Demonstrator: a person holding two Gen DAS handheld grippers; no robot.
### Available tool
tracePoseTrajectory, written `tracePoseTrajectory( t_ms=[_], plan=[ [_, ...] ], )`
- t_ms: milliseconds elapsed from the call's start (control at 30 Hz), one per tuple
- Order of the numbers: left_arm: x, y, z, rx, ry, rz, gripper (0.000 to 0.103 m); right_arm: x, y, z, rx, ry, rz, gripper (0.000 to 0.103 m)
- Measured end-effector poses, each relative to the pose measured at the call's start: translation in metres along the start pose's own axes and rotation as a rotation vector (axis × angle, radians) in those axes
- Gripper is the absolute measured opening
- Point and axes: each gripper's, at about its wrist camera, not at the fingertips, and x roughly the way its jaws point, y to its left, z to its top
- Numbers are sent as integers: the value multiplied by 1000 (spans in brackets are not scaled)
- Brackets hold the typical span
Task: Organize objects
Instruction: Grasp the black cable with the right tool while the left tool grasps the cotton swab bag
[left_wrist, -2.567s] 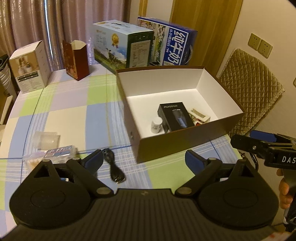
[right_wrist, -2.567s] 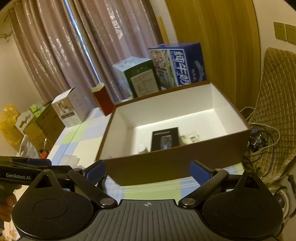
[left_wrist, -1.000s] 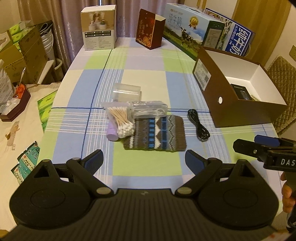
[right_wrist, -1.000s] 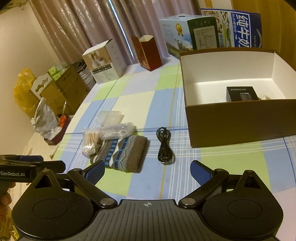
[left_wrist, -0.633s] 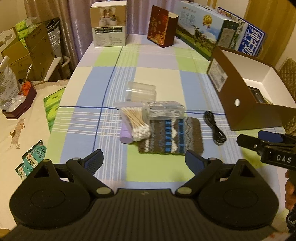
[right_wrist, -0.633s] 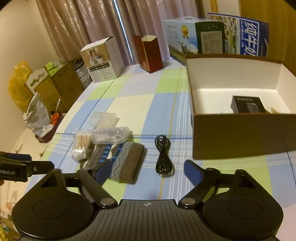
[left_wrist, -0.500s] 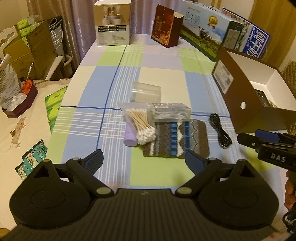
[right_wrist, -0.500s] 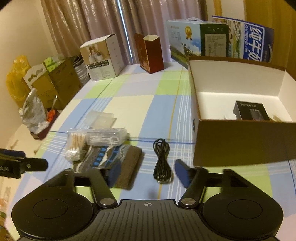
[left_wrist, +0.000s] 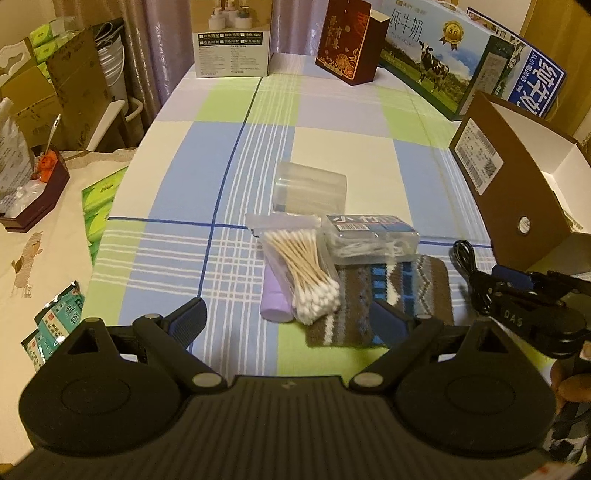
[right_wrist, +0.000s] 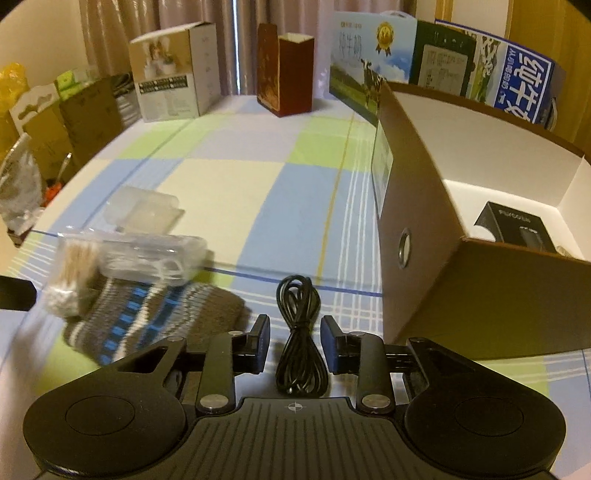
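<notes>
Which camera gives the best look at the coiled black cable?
The right wrist view: the black cable lies centred and whole between the right hand-held gripper fingers. In the left wrist view only part of it shows at the right edge, its near end behind the other gripper.

Home dining room; checked tablecloth (left_wrist: 332, 122); curtains (right_wrist: 122, 22); milk cartons (left_wrist: 439, 55); stacked boxes (left_wrist: 74, 85).

cartons (left_wrist: 439, 55): 2 | black cable (right_wrist: 301, 339): 1 | knitted pouch (left_wrist: 388, 299): 1
</notes>
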Motion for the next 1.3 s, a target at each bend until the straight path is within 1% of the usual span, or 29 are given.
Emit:
tracePoseTrajectory(
  t_ms=[167,200,267,400,467,633,733,800,833,867,900,967,1067,1300],
  plan=[
    [15,-2,8,22,0,-8,92,17,-2,-1,28,23,-15,27],
    [18,-2,9,27,0,-8,92,21,-3,-1,32,29,-15,24],
    [25,-4,13,38,2,-3,89,24,-4,-1,42,29,-16,16],
    [38,-5,17,50,13,-8,86,26,-8,1,66,21,-10,16],
    [44,-5,19,60,19,-11,81,26,-11,2,87,22,-7,15],
    [56,-6,22,82,28,-12,79,23,-14,4,125,30,0,15],
    [63,-5,23,97,38,-15,67,21,-17,4,138,34,3,15],
    [66,-5,23,99,42,-26,57,20,-18,3,146,37,4,15],
    [66,-5,23,100,43,-31,48,19,-19,2,151,37,4,15],
    [66,-5,23,101,42,-36,41,18,-20,2,153,38,6,15],
    [66,-5,23,102,36,-31,39,17,-20,1,155,38,7,15],
    [62,-5,23,110,17,-30,24,13,-21,0,157,35,9,15],
    [57,0,23,98,9,-34,19,7,-23,-1,162,31,17,15],
    [37,6,16,80,-11,-25,18,-13,-25,-3,183,14,48,15]
  ],
)
